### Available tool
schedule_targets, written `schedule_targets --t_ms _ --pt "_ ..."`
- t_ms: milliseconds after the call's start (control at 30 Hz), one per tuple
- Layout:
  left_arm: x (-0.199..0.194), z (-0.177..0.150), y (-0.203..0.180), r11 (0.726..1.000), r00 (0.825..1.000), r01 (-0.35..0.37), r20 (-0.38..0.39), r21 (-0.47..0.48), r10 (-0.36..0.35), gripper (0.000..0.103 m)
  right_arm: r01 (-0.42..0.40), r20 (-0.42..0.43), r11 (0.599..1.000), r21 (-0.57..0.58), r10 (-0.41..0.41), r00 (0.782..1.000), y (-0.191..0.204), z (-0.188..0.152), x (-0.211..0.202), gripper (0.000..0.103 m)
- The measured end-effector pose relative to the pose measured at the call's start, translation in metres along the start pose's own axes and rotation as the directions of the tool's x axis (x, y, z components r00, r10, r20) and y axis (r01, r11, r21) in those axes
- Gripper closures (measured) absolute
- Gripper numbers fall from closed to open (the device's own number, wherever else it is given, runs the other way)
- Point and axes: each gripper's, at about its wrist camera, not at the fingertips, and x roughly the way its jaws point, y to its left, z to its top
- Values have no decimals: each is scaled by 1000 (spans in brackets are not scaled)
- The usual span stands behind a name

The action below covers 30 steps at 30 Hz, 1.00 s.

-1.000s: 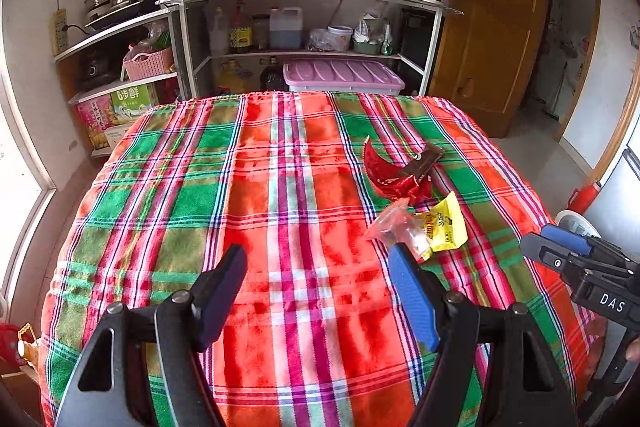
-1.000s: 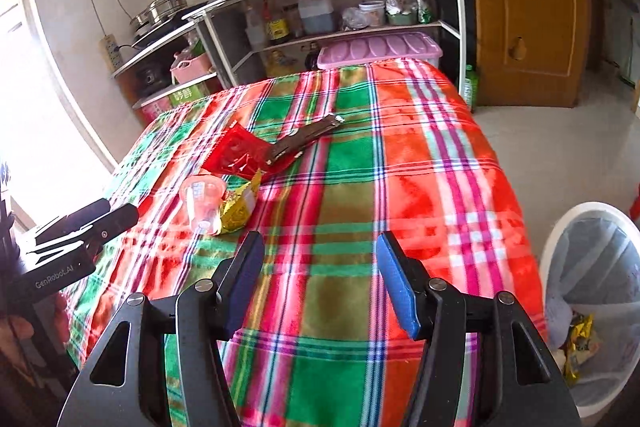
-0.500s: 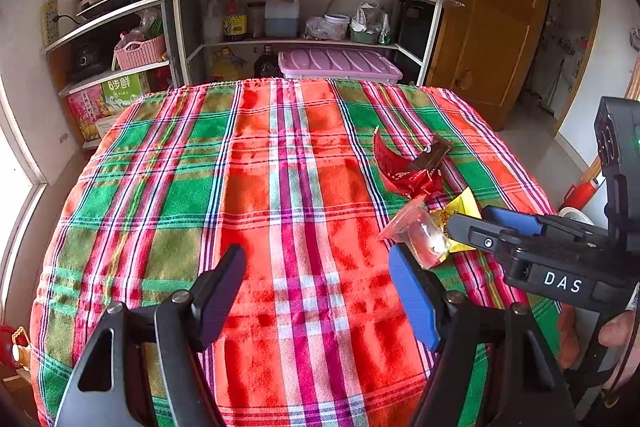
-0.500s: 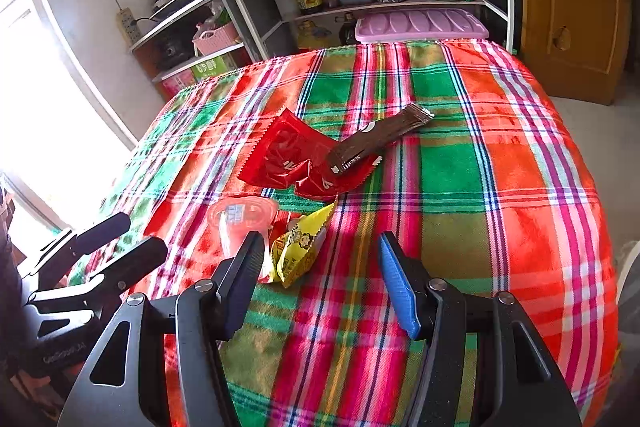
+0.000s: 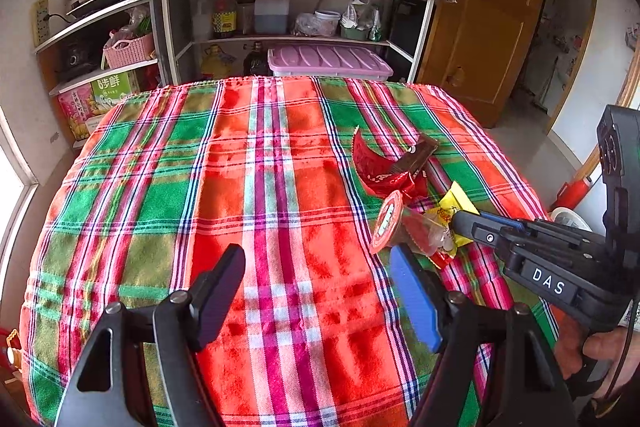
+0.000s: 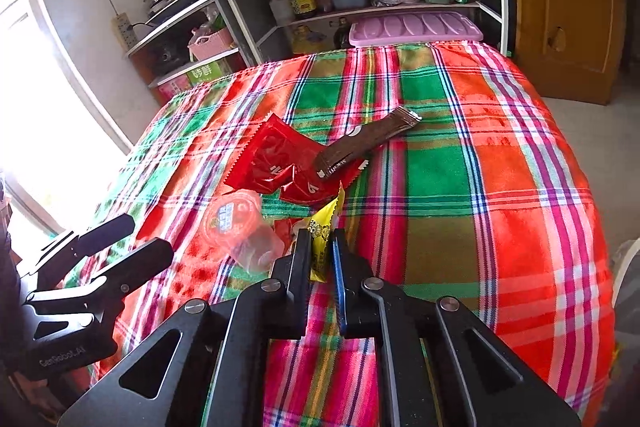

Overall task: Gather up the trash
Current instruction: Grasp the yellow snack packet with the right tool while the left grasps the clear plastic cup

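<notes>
The right claw [image 6: 321, 247] reaches in low over the near right part of the worktop [image 6: 460, 167], its fingers drawn together and clamped on the near end of the yellow wrapper [image 6: 325, 227]. In the left wrist view it comes in from the right edge, gripped by a hand [image 5: 600, 351] at the lower right, its tip at the yellow wrapper [image 5: 454, 205]. The left claw [image 5: 316, 275] hovers above the near middle of the plaid cloth with its fingers wide apart and nothing between them; in the right wrist view it shows at the near left edge [image 6: 120, 243], also spread.

A clear plastic cup [image 6: 244, 231] with a red printed lid lies on its side just left of the right claw, touching the yellow wrapper; what it holds cannot be told. From the left wrist view the cup [image 5: 400, 227] lies just beyond the left claw's blue finger.

Farther toward the middle of the worktop lies a crumpled red wrapper [image 6: 280, 163], with a brown wrapper [image 6: 368, 143] resting across its far right side. The yellow wrapper's far end touches the red wrapper's near edge.

Beyond the far edge stands a shelf unit [image 5: 288, 7] with a pink lidded bin [image 5: 328, 61], a pink basket [image 5: 128, 49] and bottles.
</notes>
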Motion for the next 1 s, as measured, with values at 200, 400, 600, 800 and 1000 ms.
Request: schedule_targets --t_ms 200,400,600,800,1000 --pt "7 5 -15 999 999 34 -9 4 -34 18 73 16 997 -3 -73 997 -12 -3 -11 93" --pt "24 8 -35 999 999 36 -37 39 -34 16 123 41 992 7 -124 991 -25 -3 -22 93" --pt "38 11 -52 996 999 -4 -45 93 8 16 121 45 992 27 -122 991 -33 -6 -25 93" --pt "47 10 -60 992 999 -28 -37 125 33 16 117 45 992 37 -119 992 -37 -8 -26 93" --pt "49 10 -63 987 998 -35 -43 154 42 36 114 45 993 38 -116 992 -39 -10 -26 93"
